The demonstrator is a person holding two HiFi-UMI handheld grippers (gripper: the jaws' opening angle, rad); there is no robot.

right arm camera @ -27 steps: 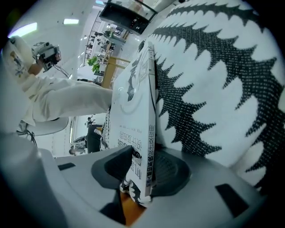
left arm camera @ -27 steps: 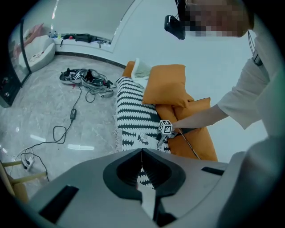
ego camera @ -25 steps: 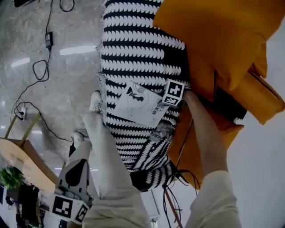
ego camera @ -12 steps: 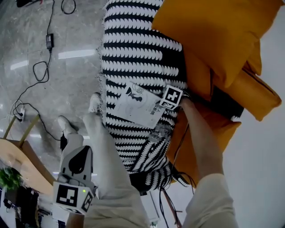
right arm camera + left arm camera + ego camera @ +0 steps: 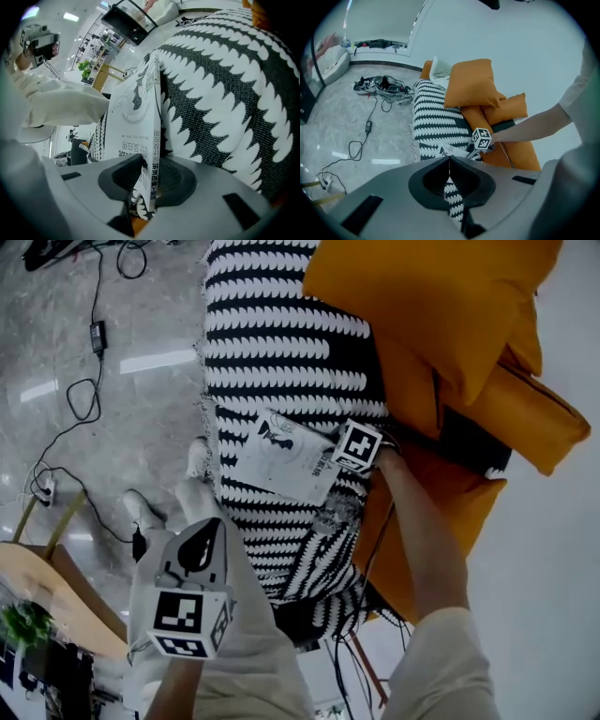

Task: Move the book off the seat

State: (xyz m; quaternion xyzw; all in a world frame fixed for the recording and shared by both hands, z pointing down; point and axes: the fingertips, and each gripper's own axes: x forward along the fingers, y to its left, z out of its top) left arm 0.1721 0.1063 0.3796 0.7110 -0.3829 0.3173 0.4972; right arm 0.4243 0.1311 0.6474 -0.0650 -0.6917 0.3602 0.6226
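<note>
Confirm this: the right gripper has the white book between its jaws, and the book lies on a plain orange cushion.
Wrong on the surface. The right gripper has the white book between its jaws, which have just been closing, but the book lies on the black-and-white patterned throw, as the right gripper view shows.

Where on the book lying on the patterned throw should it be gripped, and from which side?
Grip the book at its spine edge, coming in low from the side of the orange cushions. It is thin and lies flat on the throw, so jaws fit only across its thickness at an edge. The right gripper is there; its jaws have just been closing with the spine between them.
</note>
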